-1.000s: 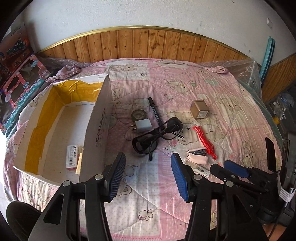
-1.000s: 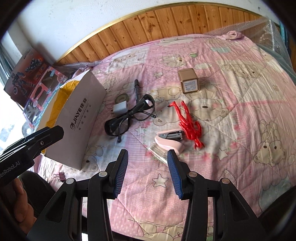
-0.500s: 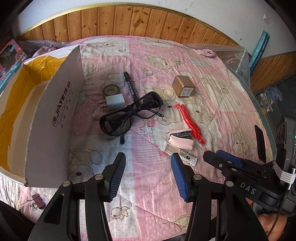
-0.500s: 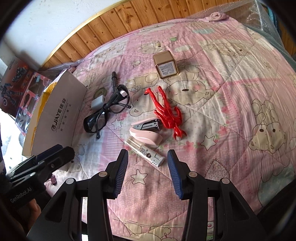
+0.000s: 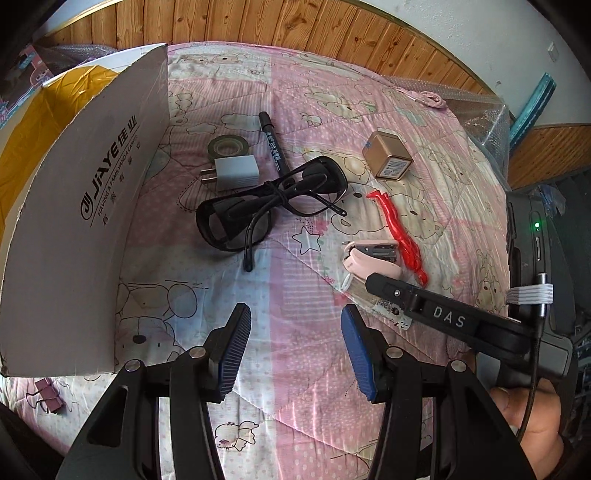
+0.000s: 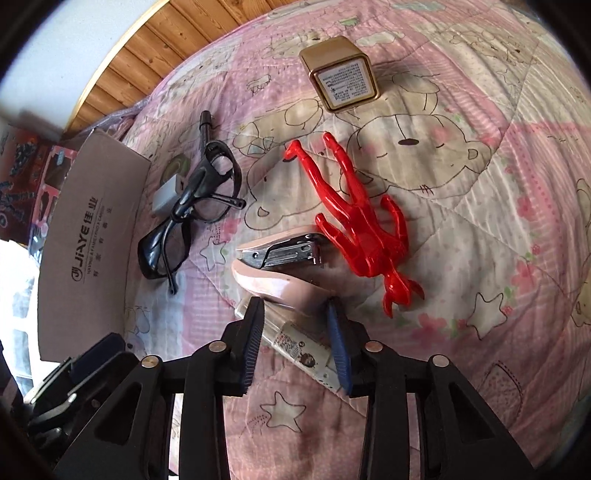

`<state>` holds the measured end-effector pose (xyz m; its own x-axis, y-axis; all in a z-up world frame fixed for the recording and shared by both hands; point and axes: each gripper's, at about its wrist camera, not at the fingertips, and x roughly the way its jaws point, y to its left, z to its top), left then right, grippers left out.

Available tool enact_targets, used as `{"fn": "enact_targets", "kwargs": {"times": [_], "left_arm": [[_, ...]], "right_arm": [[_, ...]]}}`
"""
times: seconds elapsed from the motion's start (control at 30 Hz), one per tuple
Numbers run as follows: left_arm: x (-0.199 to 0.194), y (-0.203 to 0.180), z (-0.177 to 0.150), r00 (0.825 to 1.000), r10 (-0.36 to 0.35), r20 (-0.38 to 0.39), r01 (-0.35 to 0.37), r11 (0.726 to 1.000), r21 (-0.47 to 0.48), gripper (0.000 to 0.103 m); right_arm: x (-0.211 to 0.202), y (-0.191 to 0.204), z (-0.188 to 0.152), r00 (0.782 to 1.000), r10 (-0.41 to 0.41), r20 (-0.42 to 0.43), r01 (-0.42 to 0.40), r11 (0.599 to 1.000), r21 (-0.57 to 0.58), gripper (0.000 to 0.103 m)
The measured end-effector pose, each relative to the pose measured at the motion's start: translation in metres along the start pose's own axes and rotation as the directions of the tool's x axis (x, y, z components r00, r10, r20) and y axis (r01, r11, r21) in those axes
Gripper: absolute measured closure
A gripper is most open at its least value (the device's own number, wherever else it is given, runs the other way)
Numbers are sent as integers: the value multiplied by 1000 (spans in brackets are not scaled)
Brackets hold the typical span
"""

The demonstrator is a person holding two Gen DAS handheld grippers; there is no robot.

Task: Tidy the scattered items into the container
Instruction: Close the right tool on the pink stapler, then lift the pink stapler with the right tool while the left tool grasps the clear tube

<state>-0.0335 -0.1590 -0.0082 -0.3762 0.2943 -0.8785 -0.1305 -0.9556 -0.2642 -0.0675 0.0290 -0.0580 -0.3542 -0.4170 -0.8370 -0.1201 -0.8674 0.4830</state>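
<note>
Stapler [image 6: 284,273] and tube [image 6: 306,354] lay beside the red figure [image 6: 362,225] as my right gripper [image 6: 297,317] straddled them, jaws wide apart, gripping nothing, while my left gripper [image 5: 291,332] hovered open, empty.

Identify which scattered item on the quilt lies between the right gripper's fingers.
The clear tube: it alone sits between the open right gripper's fingers. The pink stapler lies just beyond; the other items lie farther away.

- pink quilt [image 5: 295,369] with cartoon bear print, covers the whole bed
- wood-panel wainscot [image 5: 280,29] behind it, white wall [image 5: 461,26] above
- colourful toy boxes [image 6: 26,166] stacked at the left edge
- teal strip [image 5: 532,107] leaning at far right
</note>
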Motion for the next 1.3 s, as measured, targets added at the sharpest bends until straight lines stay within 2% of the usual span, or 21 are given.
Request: {"fn": "enact_targets", "kwargs": {"times": [0.03, 0.07, 0.1, 0.13, 0.17, 0.23, 0.27, 0.37, 0.43, 0.53, 0.6, 0.67, 0.77, 0.87, 1.0, 1.1, 1.23, 1.27, 1.3], "left_arm": [[0, 1, 0, 1000, 1, 3, -1, 1000, -4, 51], [0, 3, 1, 1000, 2, 9, -2, 1000, -9, 51], [0, 5, 1, 1000, 0, 14, 0, 1000, -13, 51], [1, 7, 2, 1000, -3, 17, 3, 1000, -17, 51], [2, 7, 3, 1000, -4, 18, 4, 1000, -21, 51], [5, 9, 3, 1000, -10, 9, 11, 1000, -28, 51], [6, 9, 3, 1000, -15, 7, 15, 999, -31, 51], [7, 12, 3, 1000, -19, 6, 19, 999, -40, 51], [8, 14, 3, 1000, -25, 7, 26, 998, -52, 51], [8, 12, 2, 998, -56, 8, 56, 997, -51, 51], [9, 7, 0, 996, -84, -3, 84, 996, -44, 51], [10, 2, -2, 992, -124, -13, 123, 991, -53, 51], [14, -4, -3, 982, -183, -37, 179, 980, -85, 51], [21, -17, -4, 972, -224, -64, 217, 971, -99, 50], [36, -42, -2, 971, -218, -98, 209, 973, -97, 46], [50, -54, 3, 979, -180, -98, 170, 979, -109, 46], [82, -60, 5, 988, -84, -130, 69, 991, -115, 47], [81, -65, 5, 994, -50, -100, 42, 996, -82, 47], [81, -70, 5, 995, 10, -101, -14, 999, -32, 58]], "right_arm": [[-2, -3, 3, 996, 89, 8, -89, 995, 49, 83], [-5, -6, 7, 983, 181, 31, -183, 978, 100, 83], [-8, -7, 11, 970, 235, 56, -241, 962, 128, 83], [-11, -5, 15, 968, 240, 71, -247, 961, 124, 81], [-13, 0, 19, 975, 209, 74, -215, 972, 90, 81], [-16, 16, 25, 992, 103, 66, -100, 994, -43, 80], [-15, 26, 25, 997, 45, 56, -38, 991, -129, 73], [-5, 46, 20, 992, -112, 51, 123, 932, -342, 62], [0, 52, 20, 983, -169, 73, 184, 884, -430, 60], [10, 52, 28, 984, -173, 43, 171, 844, -508, 56], [19, 56, 32, 982, -179, 58, 179, 800, -573, 56], [26, 56, 37, 987, -154, 49, 152, 778, -609, 58], [24, 54, 41, 994, -112, -3, 89, 802, -591, 70], [11, 50, 39, 995, -100, -6, 80, 827, -556, 72], [5, 26, 40, 996, -67, -55, 36, 895, -444, 73], [2, 11, 44, 996, -21, -85, -11, 935, -355, 73], [4, -1, 45, 992, 23, -125, -56, 962, -267, 73], [6, -3, 43, 990, 27, -138, -61, 966, -250, 74], [7, -4, 41, 988, 28, -149, -64, 969, -237, 74]]}}
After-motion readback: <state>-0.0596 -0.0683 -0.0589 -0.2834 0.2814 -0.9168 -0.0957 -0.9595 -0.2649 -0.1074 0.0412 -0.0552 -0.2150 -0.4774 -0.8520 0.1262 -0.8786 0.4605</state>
